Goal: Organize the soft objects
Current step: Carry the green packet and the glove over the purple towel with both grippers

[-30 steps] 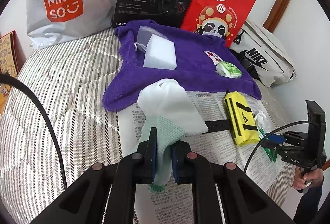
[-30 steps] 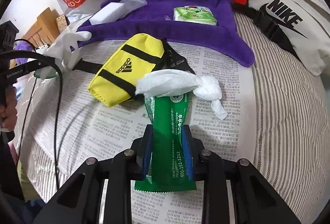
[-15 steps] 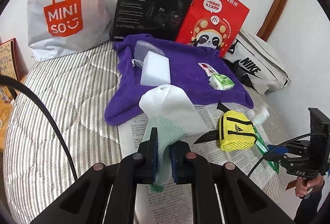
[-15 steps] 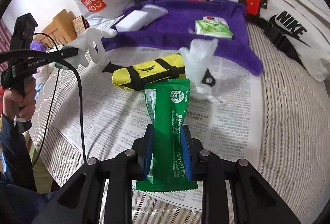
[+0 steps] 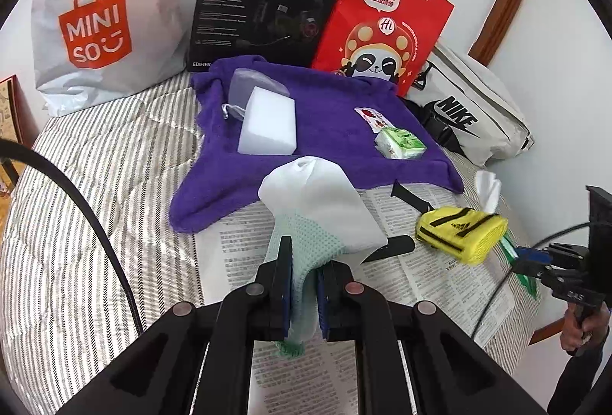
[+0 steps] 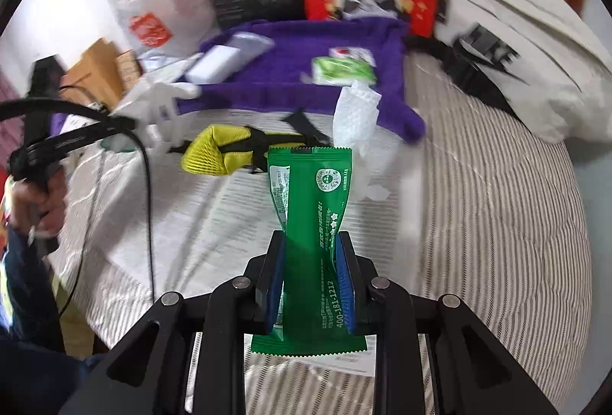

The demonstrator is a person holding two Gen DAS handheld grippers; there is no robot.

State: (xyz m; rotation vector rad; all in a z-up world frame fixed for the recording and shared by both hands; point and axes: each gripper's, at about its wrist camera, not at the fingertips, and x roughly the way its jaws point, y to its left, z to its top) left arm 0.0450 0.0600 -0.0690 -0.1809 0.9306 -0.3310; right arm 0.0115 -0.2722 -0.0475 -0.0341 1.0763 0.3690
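My left gripper is shut on the mint-green cuff of a white glove, which hangs above the newspaper. My right gripper is shut on a green wet-wipe packet, lifted off the bed. A white wipe sticks up from the packet's far end. The yellow pouch with black straps lies on the newspaper beside it. On the purple towel rest a white sponge block, a clear pouch and a green tissue pack.
Along the wall stand a white shopping bag, a black box and a red paper bag. A white sports bag lies at the right. The striped quilt covers the bed. A person's hand grips the other handle.
My right gripper has risen with the green packet, dragging the white wipe upright and tipping the yellow pouch. The left gripper has stayed in place with the glove.
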